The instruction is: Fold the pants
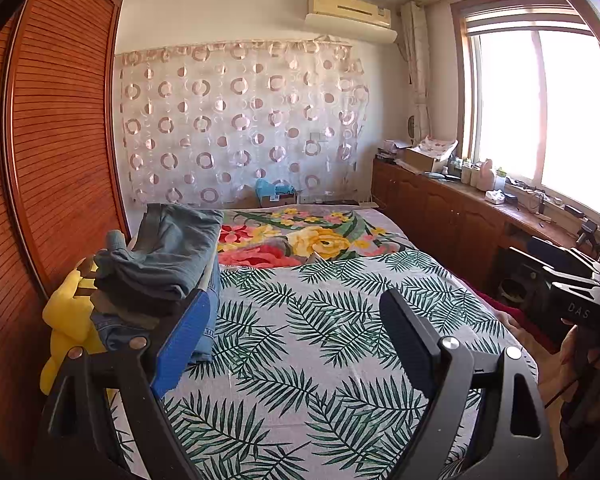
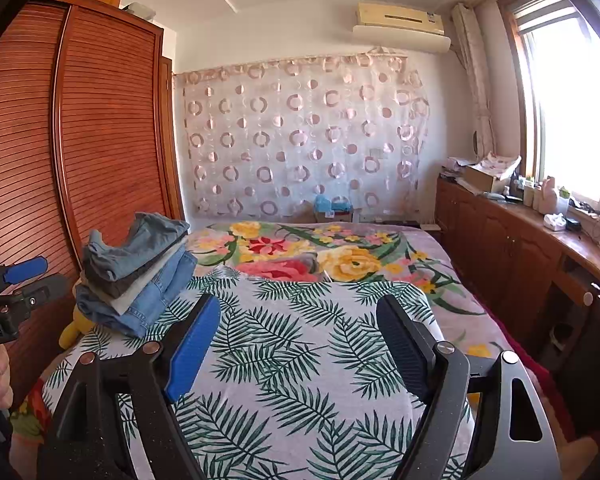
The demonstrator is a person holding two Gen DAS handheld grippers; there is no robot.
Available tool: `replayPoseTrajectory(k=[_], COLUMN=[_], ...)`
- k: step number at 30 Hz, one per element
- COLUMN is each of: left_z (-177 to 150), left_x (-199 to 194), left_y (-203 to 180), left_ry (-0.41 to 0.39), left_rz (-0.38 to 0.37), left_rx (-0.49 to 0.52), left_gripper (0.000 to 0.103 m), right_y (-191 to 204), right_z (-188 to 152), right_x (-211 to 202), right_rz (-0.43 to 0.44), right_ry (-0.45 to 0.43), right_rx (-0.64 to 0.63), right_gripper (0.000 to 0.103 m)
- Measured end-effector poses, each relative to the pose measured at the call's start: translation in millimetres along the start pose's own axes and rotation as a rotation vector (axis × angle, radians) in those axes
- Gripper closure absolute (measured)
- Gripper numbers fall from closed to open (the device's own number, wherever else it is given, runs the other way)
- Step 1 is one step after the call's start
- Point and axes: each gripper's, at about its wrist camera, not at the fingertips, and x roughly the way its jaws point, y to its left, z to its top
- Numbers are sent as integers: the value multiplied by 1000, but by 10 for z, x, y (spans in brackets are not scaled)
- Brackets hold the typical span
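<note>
**Ana:** Both claws sit closest to the lens, so start there. Left claw (image 1: 296,344) has its jaws spread wide with nothing between them, only the palm-leaf bedsheet (image 1: 300,360) showing through the gap. Right claw (image 2: 300,344) is the same: jaws apart, empty, hanging over the sheet.

**Ben:** And the pants?

**Ana:** What I can see is a stack of folded pants (image 2: 136,276) at the left edge of the bed, beside the slatted wooden wardrobe (image 2: 100,120). No loose pair lies on the open sheet in either view. So I judge this a pause between garments; either the pile is finished or another pair must be fetched from out of sight.

**Ben:** If another pair comes, how to do it well?

**Ana:** Lay it flat on the open middle of the sheet, well apart from the stack. Pinch at the waistband and hem, where denim is thick and seamed, and bring one end over the other with both claws level so the edges meet.

**Ben:** What are the fabrics like?

**Ana:** Top layers look like soft grey-blue cloth, rumpled, with a raised bump at one end; beneath are a pale layer and light-blue denim with a stitched hem. The pile leans and is uneven, so anything added should go on gently. A yellow plush toy (image 1: 66,320) is wedged under its near side. The floral blanket (image 1: 300,236) beyond looks thick and fleecy.
</note>
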Motion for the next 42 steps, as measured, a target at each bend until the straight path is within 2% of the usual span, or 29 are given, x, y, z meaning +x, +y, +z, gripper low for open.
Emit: replayPoseTrajectory(k=[42], left_z=[-29], left_x=[7], left_y=[-4], left_ry=[-5], left_rz=[0], left_rx=[2], left_gripper=[16], right_y=[-13], right_z=[-48], right_x=[27], right_rz=[1], right_ry=[-4], right_rx=[-2], right_gripper=[19])
